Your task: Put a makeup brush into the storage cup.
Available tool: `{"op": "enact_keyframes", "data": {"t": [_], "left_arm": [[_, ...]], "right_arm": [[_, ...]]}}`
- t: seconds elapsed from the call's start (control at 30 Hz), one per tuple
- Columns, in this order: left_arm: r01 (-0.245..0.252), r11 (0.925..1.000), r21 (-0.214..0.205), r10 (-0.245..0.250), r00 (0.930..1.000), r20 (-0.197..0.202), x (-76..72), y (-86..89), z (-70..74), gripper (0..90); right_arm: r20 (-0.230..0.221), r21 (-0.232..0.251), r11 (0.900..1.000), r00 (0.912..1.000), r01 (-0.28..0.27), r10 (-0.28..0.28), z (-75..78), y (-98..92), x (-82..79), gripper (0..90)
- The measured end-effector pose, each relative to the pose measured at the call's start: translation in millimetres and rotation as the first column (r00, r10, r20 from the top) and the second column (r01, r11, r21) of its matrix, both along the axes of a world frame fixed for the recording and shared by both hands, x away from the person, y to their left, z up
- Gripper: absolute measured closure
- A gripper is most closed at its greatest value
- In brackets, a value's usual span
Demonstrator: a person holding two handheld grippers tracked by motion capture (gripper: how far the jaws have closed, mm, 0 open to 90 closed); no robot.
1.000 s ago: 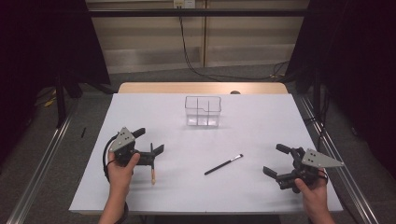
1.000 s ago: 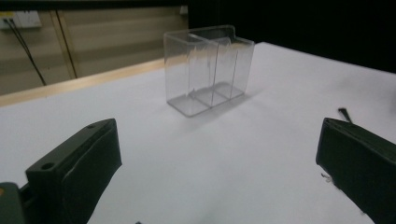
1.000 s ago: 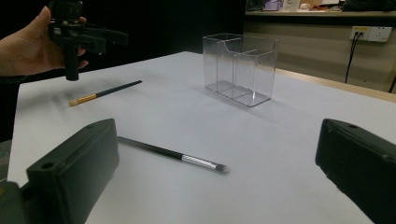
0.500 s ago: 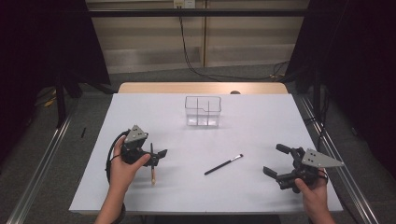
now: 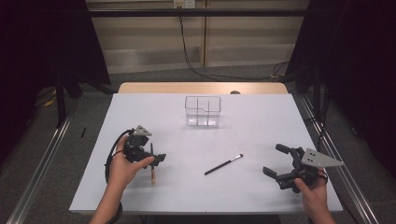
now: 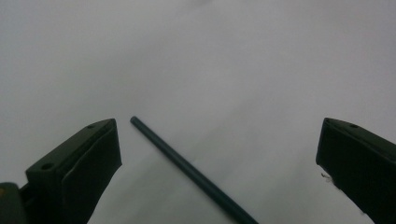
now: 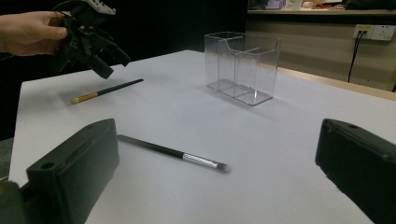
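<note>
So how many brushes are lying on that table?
2. A dark-handled brush with a tan end lies under the left gripper, whose jaws are open above it. A black brush with a silver ferrule lies mid-table, in front of the clear organizer. None seem hidden.

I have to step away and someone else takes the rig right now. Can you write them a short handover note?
Left tongs: open, poised over the dark-handled brush with the tan end, which lies on the table between the jaws; not gripped.
Right tongs: open, empty, at the right side of the table.
Black brush: lying mid-table, untouched.
Clear organizer: at the back centre, looks empty.
Done: nothing placed.
Left: probably grip each brush and put both in the organizer.
</note>
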State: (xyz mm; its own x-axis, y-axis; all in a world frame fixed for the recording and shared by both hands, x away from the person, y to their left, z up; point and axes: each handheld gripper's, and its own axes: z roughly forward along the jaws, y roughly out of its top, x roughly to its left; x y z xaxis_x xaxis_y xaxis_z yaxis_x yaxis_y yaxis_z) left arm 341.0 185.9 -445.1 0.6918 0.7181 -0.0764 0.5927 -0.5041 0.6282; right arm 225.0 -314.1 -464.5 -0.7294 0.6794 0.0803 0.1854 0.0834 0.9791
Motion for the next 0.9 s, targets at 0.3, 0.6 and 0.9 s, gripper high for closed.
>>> {"op": "enact_keyframes", "data": {"t": [0.3, 0.6, 0.9], "left_arm": [[-0.024, 0.9965, 0.080, 0.030, 0.9961, -0.083, 3.9, -1.2, 0.3, 0.0], [-0.036, 0.9896, 0.139, 0.061, 0.9823, -0.177, 6.3, -2.8, -1.3, 0.0], [-0.054, 0.9853, 0.162, 0.091, 0.9698, -0.226, 6.0, -1.8, -1.6, 1.7]], "right_arm": [[0.000, -0.002, 1.0000, 1.0000, 0.001, -0.001, 0.0, -0.3, 0.1, 0.0], [0.004, -0.003, 1.0000, 1.0000, 0.001, -0.001, 0.5, -0.5, 0.1, 0.0], [0.004, -0.002, 1.0000, 1.0000, 0.003, -0.003, 0.9, -1.4, 0.0, 0.0]]}}
